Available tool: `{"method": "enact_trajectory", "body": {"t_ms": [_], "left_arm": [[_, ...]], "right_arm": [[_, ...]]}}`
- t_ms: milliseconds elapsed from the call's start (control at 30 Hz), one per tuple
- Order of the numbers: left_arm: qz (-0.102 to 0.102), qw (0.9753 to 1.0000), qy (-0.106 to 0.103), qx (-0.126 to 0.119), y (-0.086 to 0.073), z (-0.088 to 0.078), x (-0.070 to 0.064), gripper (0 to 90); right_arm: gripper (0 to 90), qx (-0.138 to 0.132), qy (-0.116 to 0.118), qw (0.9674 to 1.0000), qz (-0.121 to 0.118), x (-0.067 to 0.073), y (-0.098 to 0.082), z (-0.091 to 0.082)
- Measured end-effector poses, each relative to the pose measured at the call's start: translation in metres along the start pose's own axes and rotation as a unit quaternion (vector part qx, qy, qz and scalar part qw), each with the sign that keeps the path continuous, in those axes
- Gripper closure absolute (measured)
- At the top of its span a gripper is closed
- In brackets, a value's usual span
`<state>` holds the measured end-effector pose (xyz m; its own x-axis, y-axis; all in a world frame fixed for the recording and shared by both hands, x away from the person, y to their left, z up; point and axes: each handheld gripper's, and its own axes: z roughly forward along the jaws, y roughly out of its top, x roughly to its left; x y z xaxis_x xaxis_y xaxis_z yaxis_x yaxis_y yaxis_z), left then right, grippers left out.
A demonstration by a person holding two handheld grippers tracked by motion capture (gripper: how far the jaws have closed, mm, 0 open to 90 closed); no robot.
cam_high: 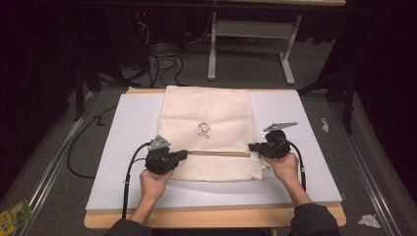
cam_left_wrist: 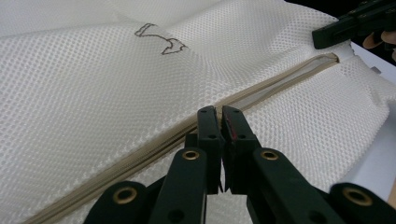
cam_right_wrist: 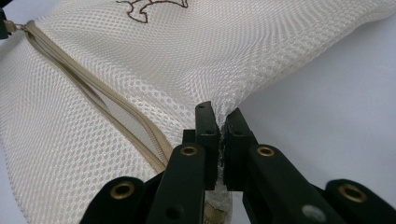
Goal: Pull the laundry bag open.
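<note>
A cream mesh bag point(cam_high: 211, 113) with a small line drawing point(cam_high: 204, 129) lies flat on the white board point(cam_high: 305, 172). Its beige zipper point(cam_high: 219, 153) runs across the near part and gapes partly open point(cam_left_wrist: 280, 81). My left gripper point(cam_high: 185, 154) sits at the zipper's left end, its jaws point(cam_left_wrist: 219, 114) shut, apparently on the zipper pull. At the zipper's right end my right gripper point(cam_high: 252, 146) is shut on the bag's edge, with mesh point(cam_right_wrist: 210, 56) bunched between its jaws point(cam_right_wrist: 222, 116). In the left gripper view the right gripper point(cam_left_wrist: 327, 37) shows at the top right.
The white board rests on a wooden table point(cam_high: 221, 219). Beyond the table are cables point(cam_high: 162, 61) on the floor and a metal stand point(cam_high: 246, 49). Crumpled paper point(cam_high: 369, 220) and a green packet point(cam_high: 14, 214) lie on the floor beside the table.
</note>
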<state>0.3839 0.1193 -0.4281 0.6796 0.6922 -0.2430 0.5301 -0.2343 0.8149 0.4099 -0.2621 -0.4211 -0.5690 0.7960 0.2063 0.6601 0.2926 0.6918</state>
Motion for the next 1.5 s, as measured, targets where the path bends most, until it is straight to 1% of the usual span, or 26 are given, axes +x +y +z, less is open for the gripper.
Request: {"method": "enact_trajectory", "body": {"t_ms": [267,333,400,600,667,767,1033,1367,1433,1500], "left_arm": [[-0.009,0.9999,0.009,-0.004,-0.002,-0.007,0.007,87.0],[-0.010,0.9999,0.010,-0.005,-0.002,-0.009,0.008,87.0],[-0.013,0.9999,0.008,-0.007,-0.002,-0.010,0.010,87.0],[-0.015,0.9998,0.013,-0.009,-0.003,-0.012,0.013,87.1],[-0.018,0.9997,0.013,-0.008,-0.003,-0.014,0.014,87.0],[-0.017,0.9997,0.019,-0.008,-0.004,-0.016,0.016,87.0],[-0.023,0.9993,0.026,-0.014,-0.004,-0.024,0.022,87.1],[-0.024,0.9993,0.025,-0.015,-0.003,-0.026,0.024,87.1],[-0.022,0.9993,0.027,-0.014,-0.004,-0.026,0.024,87.1],[-0.025,0.9992,0.028,-0.016,-0.004,-0.028,0.026,87.1]], "right_arm": [[88.8,0.001,-0.002,1.0000,0.004,-0.002,0.000,-0.001],[88.8,-0.001,-0.003,1.0000,0.001,-0.002,0.000,-0.001],[88.9,-0.001,-0.003,1.0000,0.004,-0.003,-0.001,-0.002],[88.9,-0.001,-0.006,1.0000,0.003,-0.004,-0.001,-0.002],[88.9,0.000,-0.006,1.0000,0.004,-0.005,-0.001,-0.002],[88.9,-0.001,-0.008,1.0000,0.005,-0.006,-0.001,-0.002],[88.9,-0.001,-0.010,0.9999,0.008,-0.008,-0.003,-0.004],[88.9,-0.004,-0.009,0.9999,0.006,-0.008,-0.002,-0.005],[88.9,-0.004,-0.009,0.9999,0.007,-0.009,-0.002,-0.005],[88.9,-0.004,-0.007,0.9999,0.009,-0.009,-0.003,-0.005]]}}
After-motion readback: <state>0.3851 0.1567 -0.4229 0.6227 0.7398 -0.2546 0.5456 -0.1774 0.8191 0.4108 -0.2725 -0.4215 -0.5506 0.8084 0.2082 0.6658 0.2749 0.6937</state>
